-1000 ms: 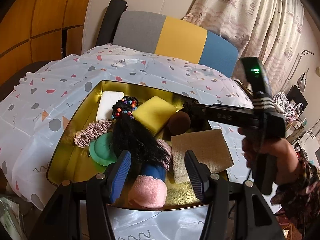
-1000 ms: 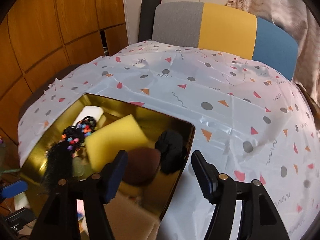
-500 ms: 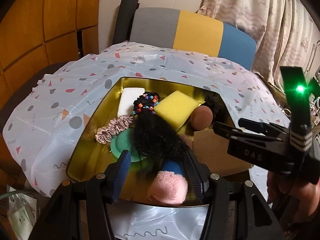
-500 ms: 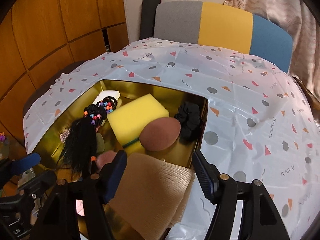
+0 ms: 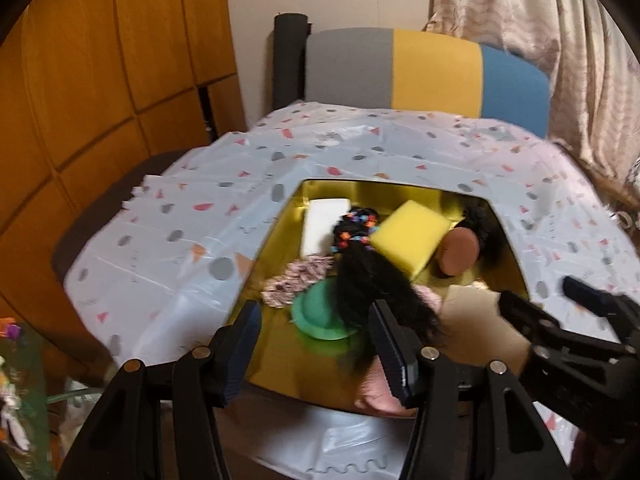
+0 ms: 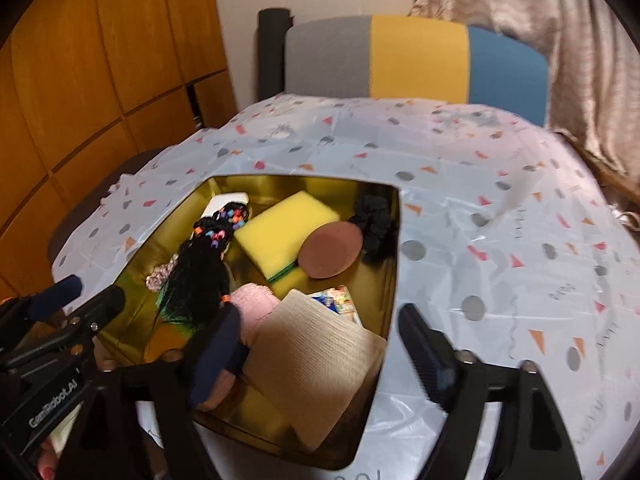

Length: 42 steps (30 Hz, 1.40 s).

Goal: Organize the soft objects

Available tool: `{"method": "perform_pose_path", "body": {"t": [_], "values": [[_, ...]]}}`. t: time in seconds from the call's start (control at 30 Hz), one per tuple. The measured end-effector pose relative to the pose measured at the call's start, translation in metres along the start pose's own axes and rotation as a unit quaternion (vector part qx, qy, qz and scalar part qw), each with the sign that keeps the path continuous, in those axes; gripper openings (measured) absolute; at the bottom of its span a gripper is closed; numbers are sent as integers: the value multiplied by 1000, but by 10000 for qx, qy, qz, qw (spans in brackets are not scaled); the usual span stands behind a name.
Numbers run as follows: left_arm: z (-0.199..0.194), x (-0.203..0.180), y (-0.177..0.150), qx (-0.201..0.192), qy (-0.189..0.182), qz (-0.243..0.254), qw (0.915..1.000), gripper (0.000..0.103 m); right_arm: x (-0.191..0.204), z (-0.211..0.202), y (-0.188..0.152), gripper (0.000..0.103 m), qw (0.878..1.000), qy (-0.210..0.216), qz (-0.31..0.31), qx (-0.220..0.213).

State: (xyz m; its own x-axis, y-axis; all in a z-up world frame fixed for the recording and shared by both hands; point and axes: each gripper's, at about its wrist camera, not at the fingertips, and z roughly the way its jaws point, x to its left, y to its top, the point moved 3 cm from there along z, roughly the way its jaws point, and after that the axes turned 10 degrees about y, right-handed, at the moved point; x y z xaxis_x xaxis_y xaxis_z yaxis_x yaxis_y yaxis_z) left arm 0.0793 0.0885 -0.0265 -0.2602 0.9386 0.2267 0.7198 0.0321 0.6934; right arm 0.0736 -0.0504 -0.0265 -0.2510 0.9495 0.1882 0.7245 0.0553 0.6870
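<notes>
A gold tray (image 5: 276, 264) (image 6: 390, 280) on the table holds the soft things: a yellow sponge (image 5: 410, 238) (image 6: 286, 228), a brown puff (image 5: 458, 250) (image 6: 331, 250), a black beaded hairpiece (image 5: 372, 280) (image 6: 200, 268), a black scrunchie (image 6: 372, 218), a white sponge (image 5: 322, 226), a pink scrunchie (image 5: 298, 282), a green pad (image 5: 316, 318), a pink towel (image 6: 254, 306) and a beige cloth (image 6: 316, 364). My left gripper (image 5: 316, 344) is open and empty above the tray's near edge. My right gripper (image 6: 320, 356) is open and empty above the beige cloth.
The table wears a white cloth with coloured shapes (image 5: 192, 240) (image 6: 500, 220). A grey, yellow and blue chair back (image 5: 424, 76) (image 6: 416, 60) stands behind it. Wooden panels (image 5: 100, 80) are on the left, curtains (image 5: 540, 40) on the right.
Both grippers have pulled back and up from the tray, both still open and empty. The tray's contents lie as they did.
</notes>
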Motion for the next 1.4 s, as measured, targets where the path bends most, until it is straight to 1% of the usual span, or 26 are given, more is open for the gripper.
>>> {"method": "perform_pose_path", "body": {"t": [0.07,0.13,0.2,0.27,0.33,0.4,0.53,0.6,0.7,0.8,1.0,1.4], "values": [[-2,0,1,16,184,101,9998,57,3,-8,-1,89,9999,-61,37,-120],[-5,-1,1,72,342,220,9991,57,6,-16,0,95,9995,-238,104,-197],[-10,0,0,69,278,230,9993,57,6,-23,0,99,9990,-306,190,-266],[-14,3,1,71,175,136,9997,56,7,-34,1,103,9976,-470,325,-397],[-18,6,4,65,104,38,9999,56,8,-43,2,103,9962,-589,388,-502],[-22,9,6,-2,139,-46,9999,56,10,-49,3,103,9958,-603,416,-554],[-30,15,9,-30,157,-134,9998,56,12,-61,4,103,9909,-1097,486,-615],[-33,17,9,-5,125,-168,9998,56,12,-62,5,103,9894,-1202,525,-623],[-34,18,10,28,-6,-214,9998,56,14,-61,2,103,9899,-1214,473,-554],[-37,18,10,12,-48,-209,9998,56,15,-59,0,103,9898,-1261,442,-491],[-39,21,8,42,29,-225,9997,56,12,-57,-1,103,9894,-1279,519,-450],[-35,17,6,124,-30,-109,9999,56,12,-58,-2,103,9909,-1162,539,-422]]}}
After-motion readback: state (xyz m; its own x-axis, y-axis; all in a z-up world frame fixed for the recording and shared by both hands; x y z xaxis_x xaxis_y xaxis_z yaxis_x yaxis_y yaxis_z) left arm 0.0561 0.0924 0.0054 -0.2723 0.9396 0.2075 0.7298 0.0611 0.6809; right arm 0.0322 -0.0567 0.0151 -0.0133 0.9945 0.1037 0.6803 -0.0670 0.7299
